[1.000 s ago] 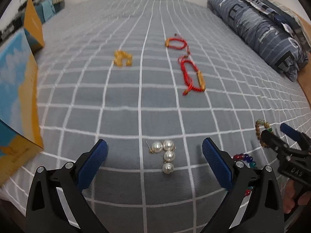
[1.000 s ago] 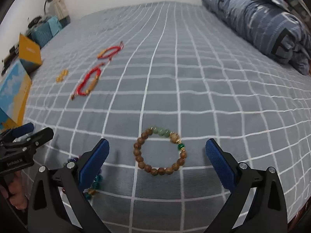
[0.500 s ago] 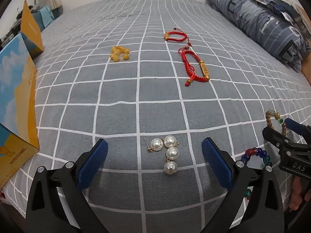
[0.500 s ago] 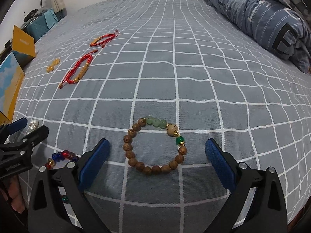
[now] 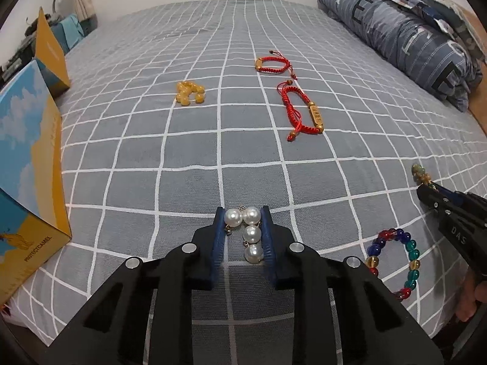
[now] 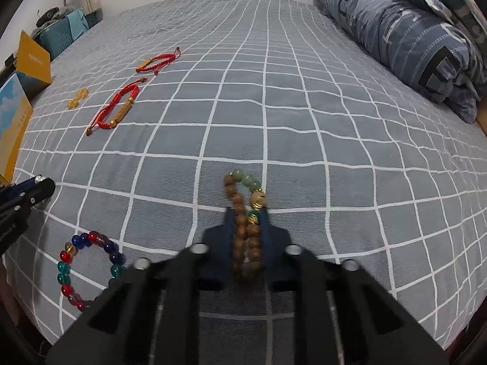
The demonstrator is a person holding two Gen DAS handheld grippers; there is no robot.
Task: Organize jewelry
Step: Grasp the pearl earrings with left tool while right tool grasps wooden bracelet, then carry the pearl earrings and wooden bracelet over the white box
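Observation:
My left gripper (image 5: 242,217) is shut on the white pearl earrings (image 5: 248,232), low on the grey checked bed cover (image 5: 213,152). My right gripper (image 6: 247,214) is shut on the brown wooden bead bracelet (image 6: 245,210), squeezing it flat; its green beads stick out past the fingertips. It also shows at the right edge of the left wrist view (image 5: 424,188). A multicoloured glass bead bracelet (image 6: 88,267) lies between the grippers, also seen in the left wrist view (image 5: 395,261). Farther off lie two red cord bracelets (image 5: 301,111) (image 5: 272,64) and yellow beads (image 5: 188,91).
A blue and yellow box (image 5: 27,164) stands at the left edge of the bed, with an orange box (image 5: 50,51) behind it. A folded blue quilt (image 5: 411,39) lies along the right side. The bed's near edge is just below both grippers.
Both grippers were open over their pieces. Now the left has shut on the pearl earrings and the right on the wooden bracelet, which is pressed narrow.

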